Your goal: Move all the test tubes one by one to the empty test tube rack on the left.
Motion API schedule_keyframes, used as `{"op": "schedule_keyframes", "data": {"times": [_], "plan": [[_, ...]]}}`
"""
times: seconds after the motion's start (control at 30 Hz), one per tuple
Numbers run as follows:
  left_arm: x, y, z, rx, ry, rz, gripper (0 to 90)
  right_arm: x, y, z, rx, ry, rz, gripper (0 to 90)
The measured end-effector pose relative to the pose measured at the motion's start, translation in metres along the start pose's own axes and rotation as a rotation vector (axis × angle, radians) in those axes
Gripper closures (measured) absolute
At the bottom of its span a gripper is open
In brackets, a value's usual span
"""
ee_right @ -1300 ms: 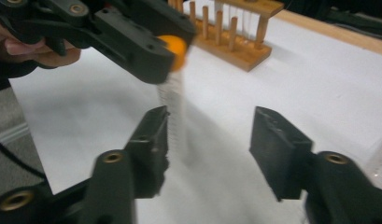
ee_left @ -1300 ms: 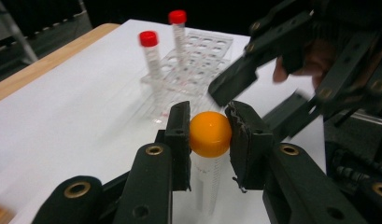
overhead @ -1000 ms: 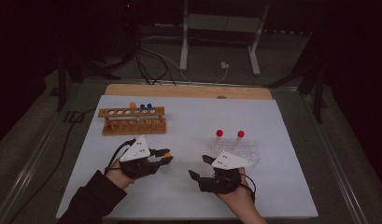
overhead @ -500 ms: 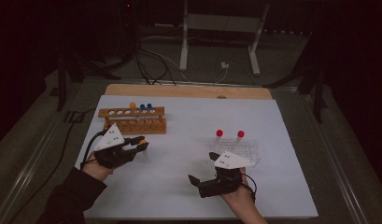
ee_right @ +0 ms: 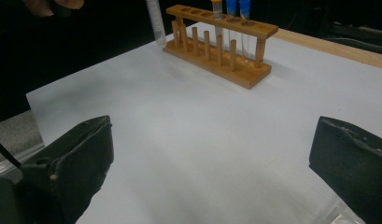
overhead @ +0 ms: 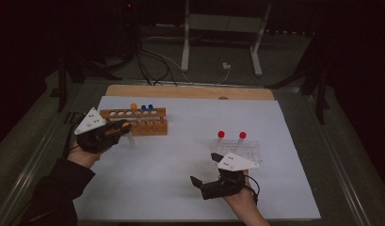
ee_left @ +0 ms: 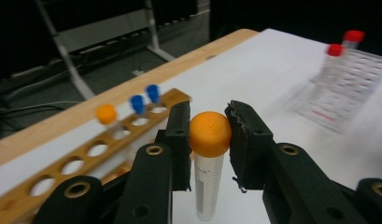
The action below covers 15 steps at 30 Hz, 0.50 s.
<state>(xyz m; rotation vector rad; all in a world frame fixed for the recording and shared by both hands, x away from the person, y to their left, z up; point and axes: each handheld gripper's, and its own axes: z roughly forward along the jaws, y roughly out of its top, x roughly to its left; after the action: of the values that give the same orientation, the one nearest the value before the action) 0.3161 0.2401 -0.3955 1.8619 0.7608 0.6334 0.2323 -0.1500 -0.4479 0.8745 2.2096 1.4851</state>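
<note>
My left gripper (overhead: pixel 120 127) (ee_left: pixel 209 133) is shut on the orange cap of a clear tube (ee_left: pixel 208 186), which hangs upright just in front of the left end of the wooden rack (overhead: pixel 145 126). In the right gripper view that tube (ee_right: pixel 156 23) hangs beside the rack (ee_right: pixel 221 46). An orange-capped tube (overhead: pixel 133 107) and two blue-capped tubes (overhead: pixel 147 108) stand in the rack. My right gripper (overhead: pixel 203 175) (ee_right: pixel 212 163) is open and empty, low over the white sheet, next to a clear plastic rack (overhead: pixel 249 149) with two red-capped tubes (overhead: pixel 221 134).
A white sheet (overhead: pixel 180 155) covers the table, with a wooden board edge (overhead: pixel 190 92) along its back. Stand legs (overhead: pixel 185 47) and cables lie on the dark floor beyond. The wooden rack has several free holes (ee_left: pixel 72 165) at its left.
My left gripper has moved left and away from the person, from the middle of the sheet to the wooden rack's left end. The right gripper has barely shifted.
</note>
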Motion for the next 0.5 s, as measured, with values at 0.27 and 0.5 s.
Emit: {"op": "schedule_keyframes", "data": {"times": [0.27, 0.5], "plan": [[0.016, 0.01, 0.003, -0.026, 0.068, -0.012, 72.0, 0.0, 0.0, -0.001, -0.012, -0.003, -0.003, 0.0], [0.03, 0.019, 0.01, -0.063, 0.115, -0.045, 72.0, 0.0, 0.0, -0.003, -0.024, -0.01, -0.001, 0.0]]}}
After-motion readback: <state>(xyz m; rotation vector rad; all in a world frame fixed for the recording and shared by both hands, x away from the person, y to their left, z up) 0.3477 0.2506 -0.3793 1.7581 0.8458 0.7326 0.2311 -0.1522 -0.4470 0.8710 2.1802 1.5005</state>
